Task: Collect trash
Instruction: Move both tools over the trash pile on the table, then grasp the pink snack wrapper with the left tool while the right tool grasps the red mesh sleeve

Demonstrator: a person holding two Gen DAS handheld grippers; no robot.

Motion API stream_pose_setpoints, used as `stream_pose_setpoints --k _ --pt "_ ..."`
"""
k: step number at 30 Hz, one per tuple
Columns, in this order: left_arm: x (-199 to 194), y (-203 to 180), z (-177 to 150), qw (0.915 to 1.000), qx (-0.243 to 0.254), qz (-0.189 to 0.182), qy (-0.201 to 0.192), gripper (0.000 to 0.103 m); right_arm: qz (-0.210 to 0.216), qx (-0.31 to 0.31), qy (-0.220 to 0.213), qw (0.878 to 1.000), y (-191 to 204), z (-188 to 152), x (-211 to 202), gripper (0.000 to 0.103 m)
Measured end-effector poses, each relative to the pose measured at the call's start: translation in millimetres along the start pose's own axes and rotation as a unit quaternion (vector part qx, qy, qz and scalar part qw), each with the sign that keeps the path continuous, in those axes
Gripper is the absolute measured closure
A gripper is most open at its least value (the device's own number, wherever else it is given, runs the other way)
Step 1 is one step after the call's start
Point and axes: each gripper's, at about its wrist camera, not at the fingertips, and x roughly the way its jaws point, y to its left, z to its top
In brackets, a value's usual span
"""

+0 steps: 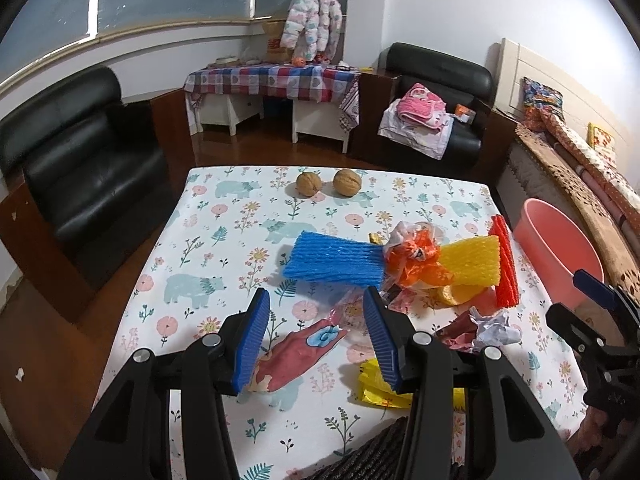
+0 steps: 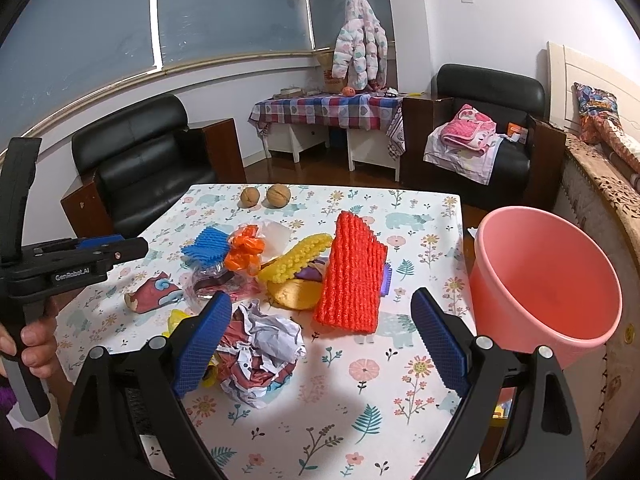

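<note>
Left gripper (image 1: 316, 340): jaws spread wide, holding nothing; it hangs over the near part of the table (image 1: 224, 248), above a red wrapper.
Right gripper (image 2: 324, 340): jaws spread wide, empty; its left pad sits in front of the crumpled paper, so whether they touch cannot be told.
Red wrapper (image 1: 298, 350): lies flat between the left gripper's pads, long axis running from near left to far right; its near end is hidden by the left pad.
Crumpled paper (image 2: 260, 346): a white and red ball with no clear axis, at the near edge of the pile.
Blue foam net (image 1: 334, 260): flat, long axis across the table, left to right.
Yellow foam net (image 1: 472, 260): beside the orange bag, leaning on the heap; its lower edge is covered.
Red foam net (image 2: 352, 276): stands tilted on edge, ribs running up and down, hiding what is behind it.
Orange bag (image 1: 416, 260): bunched up between the blue and yellow nets.
Yellow wrapper (image 1: 380, 390): mostly hidden under the left gripper's right finger.
Pink bucket (image 2: 548, 280): off the table's right edge, mouth tipped toward the camera; base cut off.
Walnuts (image 1: 328, 184): two, side by side at the far edge, well apart from the pile.
</note>
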Motion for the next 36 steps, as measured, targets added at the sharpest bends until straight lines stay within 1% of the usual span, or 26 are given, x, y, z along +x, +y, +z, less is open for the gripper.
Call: stream_pose_setpoints --k 7,16,23,30,33,36 --pt "-11 4 -7 0.9995 0.025 -0.021 -0.007 0.054 0.004 0.005 0.004 1.0 -4 -1 2 0.011" --pt "-9 9 -30 0.9985 0.036 -0.036 0.019 0.055 0.007 0.002 0.009 1.0 -2 -3 5 0.011" --pt "8 10 -40 0.9982 0.033 -0.029 0.04 0.055 0.004 0.002 0.011 1.0 -1 -4 7 0.011" --pt "27 15 -38 0.998 0.036 -0.01 0.05 0.055 -0.014 0.003 0.02 1.0 -7 -3 18 0.011" --pt "35 19 -35 0.9978 0.039 -0.004 0.053 0.055 -0.021 0.005 0.02 1.0 -11 2 24 0.011" --pt "45 24 -35 0.9972 0.037 -0.004 0.064 0.054 -0.027 0.005 0.025 0.999 -15 5 34 0.011"
